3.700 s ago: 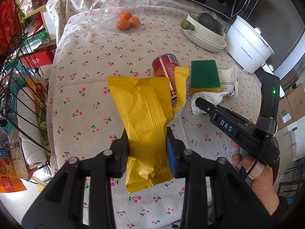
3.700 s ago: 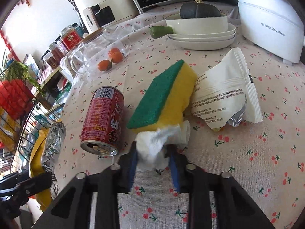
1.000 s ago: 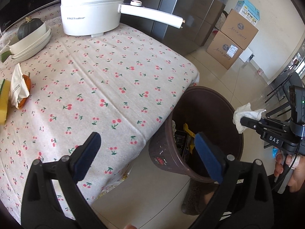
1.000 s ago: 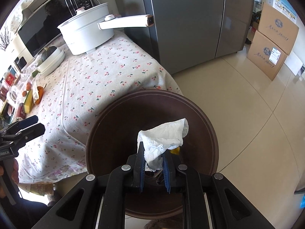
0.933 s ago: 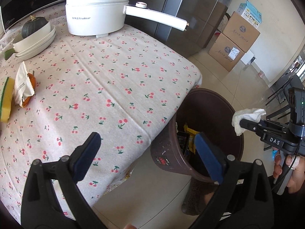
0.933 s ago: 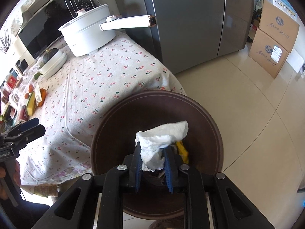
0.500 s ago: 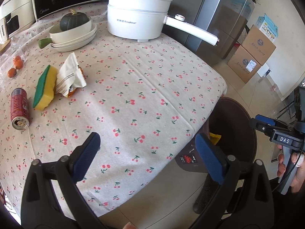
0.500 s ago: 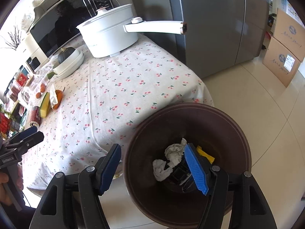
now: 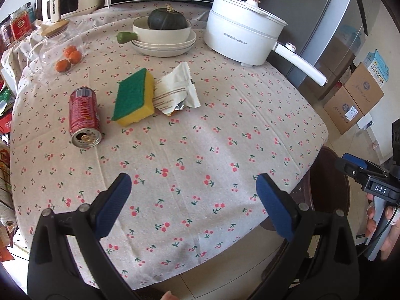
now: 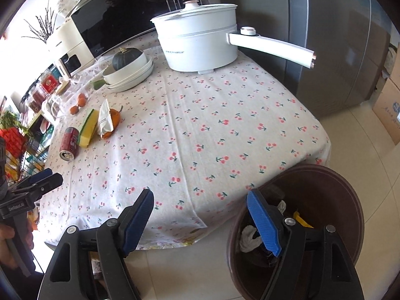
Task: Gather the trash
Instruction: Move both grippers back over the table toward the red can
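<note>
A dark brown trash bin (image 10: 337,185) stands on the floor at the table's near right corner, with a white tissue (image 10: 247,237) and a yellow wrapper (image 10: 301,221) inside. My right gripper (image 10: 201,216) is open and empty over the table's edge, beside the bin. My left gripper (image 9: 193,203) is open and empty above the table's front. On the cherry-print tablecloth (image 9: 200,130) lie a red can (image 9: 83,117) on its side and a torn white wrapper (image 9: 176,91), both far from the grippers. The bin's rim (image 9: 330,175) shows at the right in the left wrist view.
A green and yellow sponge (image 9: 133,97) lies between can and wrapper. A white electric pot (image 9: 240,37) with a long handle, stacked bowls with a squash (image 9: 163,33), and a glass jar with oranges (image 9: 57,52) stand at the back. Cardboard boxes (image 9: 355,100) sit on the floor.
My right gripper opened and let the tissue fall into the bin, then drew back toward the table. My left gripper swung from the bin back over the table.
</note>
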### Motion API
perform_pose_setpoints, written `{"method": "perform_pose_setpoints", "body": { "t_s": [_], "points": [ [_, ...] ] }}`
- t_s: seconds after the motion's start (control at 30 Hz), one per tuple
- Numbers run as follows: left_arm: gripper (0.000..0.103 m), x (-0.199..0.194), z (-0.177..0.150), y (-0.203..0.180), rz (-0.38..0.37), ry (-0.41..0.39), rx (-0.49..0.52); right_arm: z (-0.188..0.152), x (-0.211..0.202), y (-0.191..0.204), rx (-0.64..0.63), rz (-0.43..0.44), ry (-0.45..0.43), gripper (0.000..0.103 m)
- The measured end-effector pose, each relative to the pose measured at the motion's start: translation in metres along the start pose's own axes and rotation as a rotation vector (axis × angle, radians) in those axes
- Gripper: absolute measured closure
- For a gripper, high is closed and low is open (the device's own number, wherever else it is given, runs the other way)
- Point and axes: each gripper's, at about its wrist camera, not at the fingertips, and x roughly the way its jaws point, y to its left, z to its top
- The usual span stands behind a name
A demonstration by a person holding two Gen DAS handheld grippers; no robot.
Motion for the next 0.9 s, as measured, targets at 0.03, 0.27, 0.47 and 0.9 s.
{"method": "perform_pose_setpoints", "body": {
  "t_s": [0.03,0.27,0.47,0.9],
  "points": [
    [0.003,-0.001,0.001,0.008,0.007,-0.001,-0.012,0.002,0.003,0.006,-0.009,0.003,0.004,0.023],
    [0.003,-0.002,0.013,0.069,0.076,0.017,-0.12,0.021,0.023,0.044,-0.084,0.011,0.016,0.021],
    [0.003,0.01,0.027,0.109,0.12,0.021,-0.24,0.044,0.044,0.081,-0.125,0.035,0.031,0.02],
    [0.027,0.064,0.053,0.153,0.073,0.043,-0.344,0.088,0.099,0.167,-0.169,0.105,0.032,0.02]
  ]
}}
